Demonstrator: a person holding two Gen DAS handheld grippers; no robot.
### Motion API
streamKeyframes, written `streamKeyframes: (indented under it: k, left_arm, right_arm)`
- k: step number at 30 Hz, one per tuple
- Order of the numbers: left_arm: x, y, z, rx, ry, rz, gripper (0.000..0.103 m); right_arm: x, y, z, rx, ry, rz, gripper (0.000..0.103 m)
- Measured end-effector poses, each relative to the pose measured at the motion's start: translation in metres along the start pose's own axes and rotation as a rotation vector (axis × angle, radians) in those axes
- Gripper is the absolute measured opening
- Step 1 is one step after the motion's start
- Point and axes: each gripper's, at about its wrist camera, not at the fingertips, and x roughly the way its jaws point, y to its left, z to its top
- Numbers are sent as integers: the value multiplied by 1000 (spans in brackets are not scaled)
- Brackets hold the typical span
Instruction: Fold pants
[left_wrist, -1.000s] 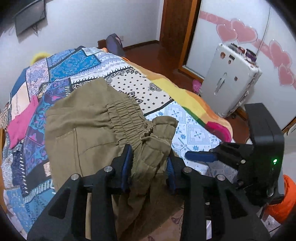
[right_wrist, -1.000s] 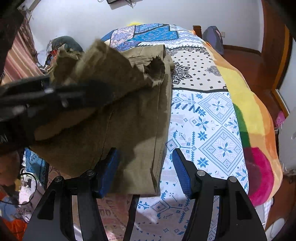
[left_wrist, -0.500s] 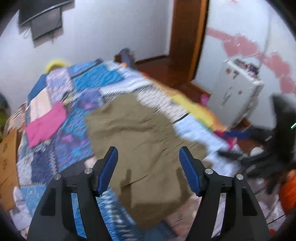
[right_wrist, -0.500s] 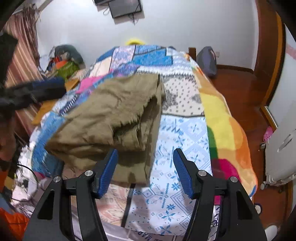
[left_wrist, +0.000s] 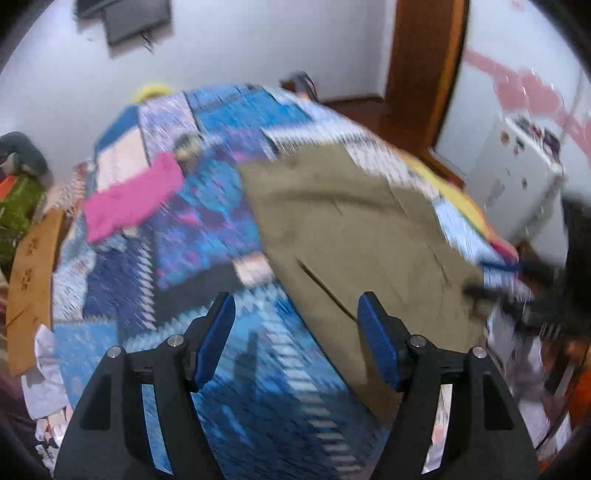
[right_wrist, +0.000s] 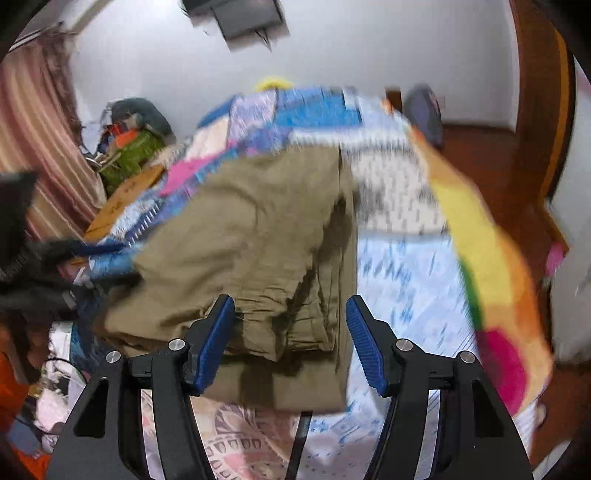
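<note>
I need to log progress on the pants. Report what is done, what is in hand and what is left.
Done: the olive pants lie doubled over on the bedspread, layered edges toward the camera. In hand: nothing; the left hand-held gripper and the right hand-held gripper are both open and empty. Left: probably another fold or some smoothing, since the stacked edges look uneven, though blur hides detail.

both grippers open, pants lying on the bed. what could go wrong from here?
1. The olive pants reach the near edge of the bed, and the bottom fold seems to overhang, so they may slide off.
2. The layers look bunched near the right gripper; regrasping might catch only one layer and undo the fold.
3. Both views are motion-blurred, and the left gripper points beside the pants, so aim may be off.
</note>
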Motion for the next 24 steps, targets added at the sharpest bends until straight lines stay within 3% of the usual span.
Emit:
streamKeyframes:
  k: [4,9,16,18,20,22,24]
  left_arm:
    - [8,27,31,-61,-38,14,70]
    - [49,36,63,-59,22,16,70]
    - [130,45,89,-100,171,-101,70]
    - [156,55,91,-157,226,-137,70]
    - [169,62,94,-201,231,-188,70]
    - [173,66,99,-221,221,-235,64]
    - [179,72,103,-271,221,-332,44]
  right_arm:
    - [-3,-7,-11,-8,-22,-3,63]
    - [-4,-8,-10,-39,-27,-8,63]
    - [2,-22,-10,-13,-20,67,67]
    - [5,-27,-8,0,-9,76,68]
    - [6,-28,-5,-11,-3,65,69]
    - [6,-28,-1,-26,3,50,69]
    - [7,-28,2,-52,11,35,70]
